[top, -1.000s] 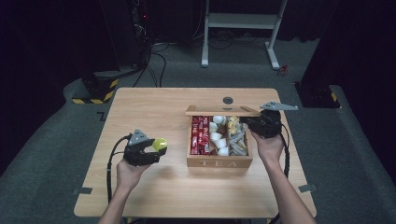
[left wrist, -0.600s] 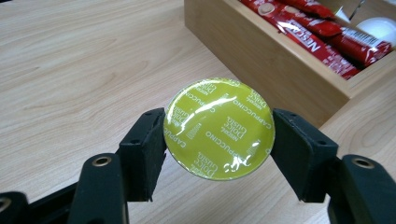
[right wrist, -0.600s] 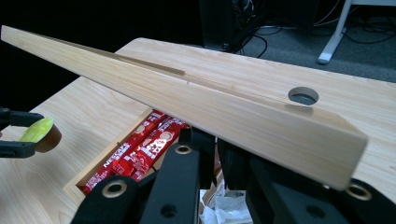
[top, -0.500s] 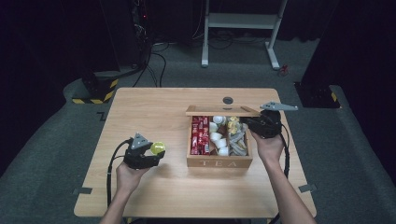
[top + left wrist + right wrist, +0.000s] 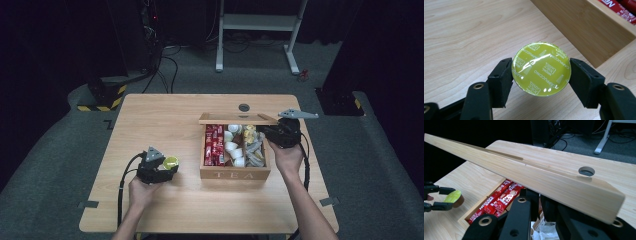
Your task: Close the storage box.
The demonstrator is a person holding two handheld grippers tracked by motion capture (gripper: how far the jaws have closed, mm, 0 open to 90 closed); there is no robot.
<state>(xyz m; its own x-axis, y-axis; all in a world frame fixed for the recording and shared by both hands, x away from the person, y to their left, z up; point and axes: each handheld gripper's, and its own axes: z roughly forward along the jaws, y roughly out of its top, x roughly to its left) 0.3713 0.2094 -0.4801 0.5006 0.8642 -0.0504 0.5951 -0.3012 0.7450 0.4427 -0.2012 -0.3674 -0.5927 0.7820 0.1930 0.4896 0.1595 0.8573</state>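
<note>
My yellow-green coffee capsule (its foil lid reads "Cappuccino") sits clamped with the lid facing up, just above the table left of the wooden tea box, whose hinged lid I'm propping open.

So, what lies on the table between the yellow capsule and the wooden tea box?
Nothing: in the high view only bare wooden table separates the yellow Dolce Gusto cappuccino capsule, held by the left hand-held gripper, from the wooden tea box.
</note>
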